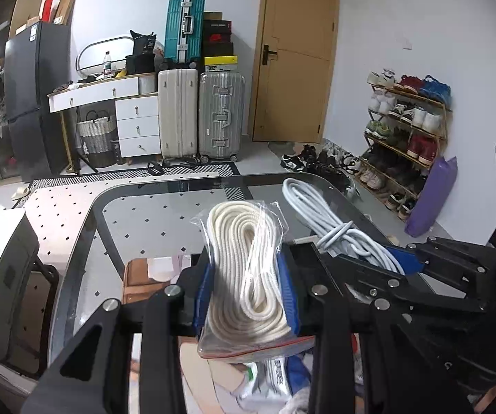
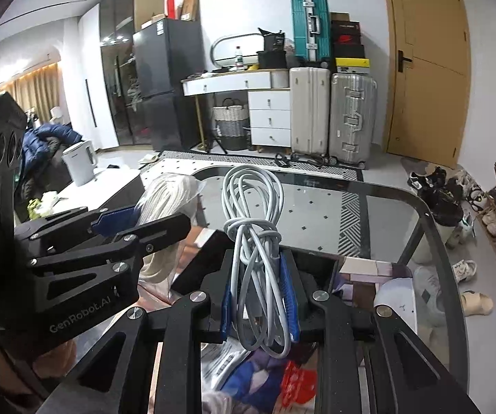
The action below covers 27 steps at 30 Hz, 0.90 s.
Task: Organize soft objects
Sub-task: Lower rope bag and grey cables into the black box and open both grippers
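- The left gripper [image 1: 246, 288] was closed on a clear zip bag of coiled cream rope [image 1: 248, 258]; its blue pads [image 1: 289, 296] pressed the bag from both sides, and the bag stood upright above the glass-topped desk [image 1: 165, 214].
- The right gripper [image 2: 260, 296] was closed tightly on a bundled pale grey cable [image 2: 255, 241], whose loops rose above the blue pads [image 2: 287, 293] and whose lower loop hung below them.
- In the left wrist view, the right gripper [image 1: 399, 264] lay just to the right of the rope bag, with the cable [image 1: 320, 217] reaching out over the desk.
- In the right wrist view, the left gripper [image 2: 137, 222] lay to the left, with the rope bag [image 2: 168, 196] beside the cable.
- Below both grippers lay a mixed heap of fabric and packets [image 2: 248, 372].
- Beyond the desk stood suitcases [image 1: 199, 117], a white drawer unit [image 1: 137, 124] and a wooden door [image 1: 296, 55]; a shoe rack [image 1: 406, 131] stood at the right.
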Tool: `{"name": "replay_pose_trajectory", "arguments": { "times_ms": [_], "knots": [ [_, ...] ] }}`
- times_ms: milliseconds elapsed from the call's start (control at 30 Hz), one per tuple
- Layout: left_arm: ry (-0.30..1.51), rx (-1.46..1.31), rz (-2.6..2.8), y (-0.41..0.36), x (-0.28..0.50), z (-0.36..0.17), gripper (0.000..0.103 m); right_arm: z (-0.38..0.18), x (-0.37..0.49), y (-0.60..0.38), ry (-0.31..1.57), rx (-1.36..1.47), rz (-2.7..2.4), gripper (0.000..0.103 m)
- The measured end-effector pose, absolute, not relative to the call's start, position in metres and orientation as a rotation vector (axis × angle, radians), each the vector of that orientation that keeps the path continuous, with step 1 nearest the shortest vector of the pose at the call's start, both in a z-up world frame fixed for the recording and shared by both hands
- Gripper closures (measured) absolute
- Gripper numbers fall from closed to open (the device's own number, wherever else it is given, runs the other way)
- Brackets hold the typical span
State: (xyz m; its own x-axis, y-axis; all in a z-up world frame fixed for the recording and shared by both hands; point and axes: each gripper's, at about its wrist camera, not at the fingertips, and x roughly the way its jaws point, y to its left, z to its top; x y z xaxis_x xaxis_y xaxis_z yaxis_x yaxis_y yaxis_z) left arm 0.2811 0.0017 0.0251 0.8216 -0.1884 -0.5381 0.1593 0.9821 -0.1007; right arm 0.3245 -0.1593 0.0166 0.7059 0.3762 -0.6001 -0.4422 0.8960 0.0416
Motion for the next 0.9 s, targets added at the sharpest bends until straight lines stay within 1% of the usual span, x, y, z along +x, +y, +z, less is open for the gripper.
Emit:
{"name": "replay_pose_trajectory", "arguments": {
  "times_ms": [100, 300, 567, 700, 900],
  "knots": [
    [0.581, -0.053, -0.148, 0.004, 0.295, 0.015, 0.07, 0.006, 0.341, -0.162, 0.671, -0.089, 0.452, 0.079],
    [0.653, -0.074, -0.136, 0.004, 0.326, -0.015, 0.07, -0.028, 0.368, -0.164, 0.752, -0.093, 0.436, 0.079],
    [0.752, -0.033, -0.174, -0.009, 0.35, -0.054, 0.07, -0.068, 0.39, -0.167, 0.849, -0.088, 0.45, 0.078],
    [0.822, -0.045, -0.175, -0.011, 0.356, -0.068, 0.07, -0.079, 0.395, -0.167, 0.873, -0.1, 0.454, 0.078],
    [0.844, 0.026, -0.205, -0.029, 0.349, -0.08, 0.069, -0.084, 0.395, -0.169, 0.883, -0.099, 0.464, 0.078]
  ]
}}
